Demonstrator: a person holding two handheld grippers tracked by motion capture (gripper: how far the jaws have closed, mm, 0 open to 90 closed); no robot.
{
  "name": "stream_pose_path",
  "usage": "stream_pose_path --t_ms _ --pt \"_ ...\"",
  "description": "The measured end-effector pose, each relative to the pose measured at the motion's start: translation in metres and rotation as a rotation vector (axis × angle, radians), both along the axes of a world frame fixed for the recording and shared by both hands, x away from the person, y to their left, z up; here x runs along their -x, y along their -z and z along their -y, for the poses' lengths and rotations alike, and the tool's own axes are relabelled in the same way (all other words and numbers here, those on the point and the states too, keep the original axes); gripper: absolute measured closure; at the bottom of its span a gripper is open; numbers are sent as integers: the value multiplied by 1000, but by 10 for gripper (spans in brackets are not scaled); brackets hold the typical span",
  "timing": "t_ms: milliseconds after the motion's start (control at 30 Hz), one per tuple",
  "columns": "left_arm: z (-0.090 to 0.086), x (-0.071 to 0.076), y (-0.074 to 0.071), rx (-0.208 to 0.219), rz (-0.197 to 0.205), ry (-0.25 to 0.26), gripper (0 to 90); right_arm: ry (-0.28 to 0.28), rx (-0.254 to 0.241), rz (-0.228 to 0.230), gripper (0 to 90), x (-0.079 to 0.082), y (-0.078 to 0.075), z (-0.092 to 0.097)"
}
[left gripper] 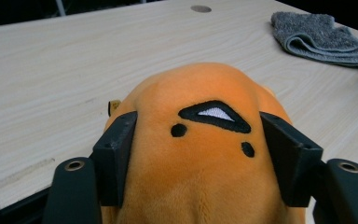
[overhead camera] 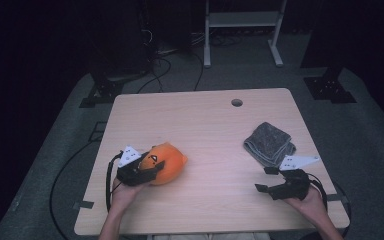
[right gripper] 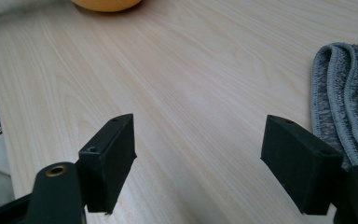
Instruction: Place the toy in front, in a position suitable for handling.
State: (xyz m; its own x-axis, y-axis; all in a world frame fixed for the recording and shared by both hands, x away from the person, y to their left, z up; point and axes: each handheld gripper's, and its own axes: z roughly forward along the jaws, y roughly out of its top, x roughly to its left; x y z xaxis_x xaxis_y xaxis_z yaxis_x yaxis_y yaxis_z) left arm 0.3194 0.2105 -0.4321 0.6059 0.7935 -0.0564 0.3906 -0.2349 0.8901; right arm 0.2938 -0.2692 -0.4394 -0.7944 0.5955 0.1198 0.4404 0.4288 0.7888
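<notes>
High view: left tongs sit on the near-left part of the table, clamped on the orange plush toy. Left gripper view confirms it: both black jaws press into the plush's flanks, fabric bulging between them, stitched face (black-and-white triangle, two black dots) pointing away from the camera. So the grasp looks made; the toy appears to rest on the table, lift not started as far as I can judge. Right tongs hover at the near-right edge, jaws spread wide with nothing between them; right gripper view shows bare wood in the gap and the grey cloth just beside the right-hand jaw, not touching it that I can see. Cloth lies folded, well apart from the toy. Step in hand, my read: pick-up of the plush with the left, right idle or staged near the cloth. Next move needs a straight lift with the squeeze held, since soft stuffing can slip out of a shallow pinch; if the cloth is next, right tongs need to close in on its folded edge. Hard to tell: how deep the jaws sit on the toy, since its underside is hidden and its near end is cut off at the frame bottom. A small yellowish tab beside the toy's left flank is too small to identify. Room beyond the table is dark.
</notes>
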Motion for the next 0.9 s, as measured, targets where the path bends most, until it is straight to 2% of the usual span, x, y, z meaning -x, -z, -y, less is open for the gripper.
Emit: stream_pose_path --t_ms 100,400,467,633,900 --pt "4 1 -4 17 19 -8 368 -6 -1 8 249 1 -1 1" --pt "21 5 -11 94 51 50 377 -4 5 2 250 1 0 1" --pt "24 6 -11 96 55 59 377 -2 5 1 250 1 0 1" --pt "46 9 -13 109 84 96 378 -1 8 1 252 1 0 1" --pt "77 13 -11 104 88 180 377 10 8 1 259 1 0 2"
